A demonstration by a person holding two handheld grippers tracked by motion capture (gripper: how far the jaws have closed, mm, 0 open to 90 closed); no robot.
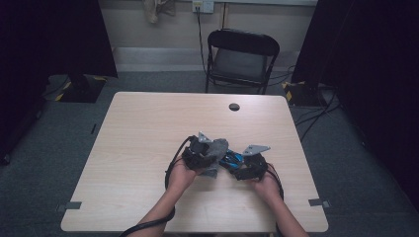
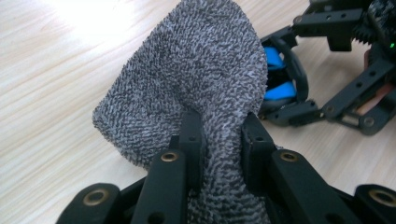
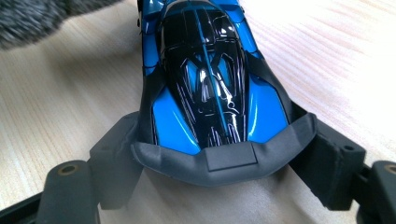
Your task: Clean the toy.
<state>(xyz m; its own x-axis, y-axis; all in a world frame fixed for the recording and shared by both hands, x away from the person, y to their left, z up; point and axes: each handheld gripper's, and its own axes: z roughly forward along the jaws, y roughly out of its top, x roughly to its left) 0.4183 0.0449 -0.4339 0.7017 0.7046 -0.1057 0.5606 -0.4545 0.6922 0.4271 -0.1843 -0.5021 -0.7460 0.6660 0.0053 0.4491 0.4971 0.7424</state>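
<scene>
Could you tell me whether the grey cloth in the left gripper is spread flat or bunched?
Bunched: the grey cloth is pinched between the left gripper jaws and puckers there.

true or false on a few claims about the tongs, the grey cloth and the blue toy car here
1. The left tongs are shut on the fuzzy grey terry cloth. True.
2. The right tongs hold a red toy car. False: they grip a glossy blue and black toy car at its dark grey spoiler end.
3. The pale wooden table has a small round dark hole near its far edge. True.
4. The cloth lies flat, spread over the table. False: it is bunched and pinched between the left tongs.
5. A black folding chair stands beyond the table. True.
</scene>
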